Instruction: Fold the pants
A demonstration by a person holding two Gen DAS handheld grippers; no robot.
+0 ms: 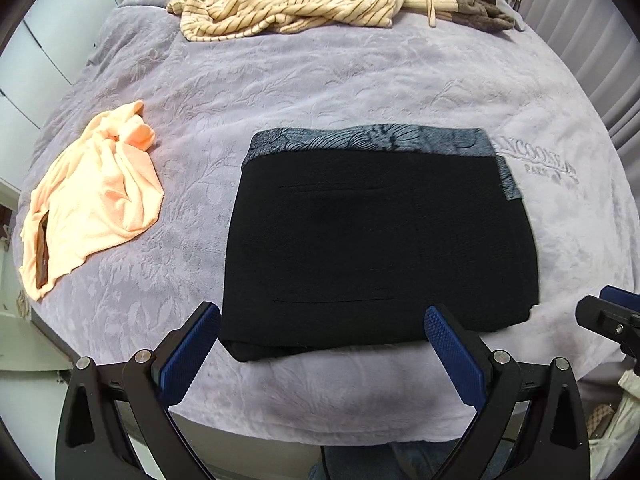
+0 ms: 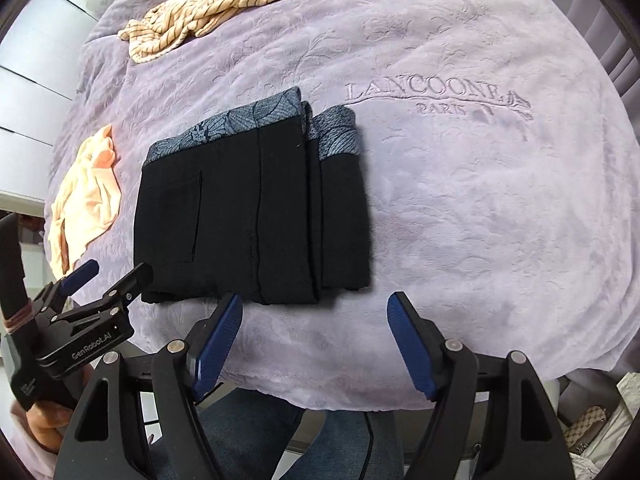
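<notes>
Black pants (image 1: 380, 248) folded in flat stack on lilac blanket (image 1: 320, 80), patterned waistband at 12 o'clock. Left gripper (image 1: 322, 330) wide open, empty, at 6 o'clock edge. Right gripper (image 2: 314, 312) also spread, holding nothing. Peach cloth (image 1: 92, 200) at 9 o'clock.

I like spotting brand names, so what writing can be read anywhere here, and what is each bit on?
"LANCOONE" with "PARIS" below: embroidered on the lilac blanket, right of the folded black pants; the last letter runs into a small emblem.
"GenRobot.AI": printed on the left gripper.
White print lower on that gripper's handle: too small to read.
</notes>
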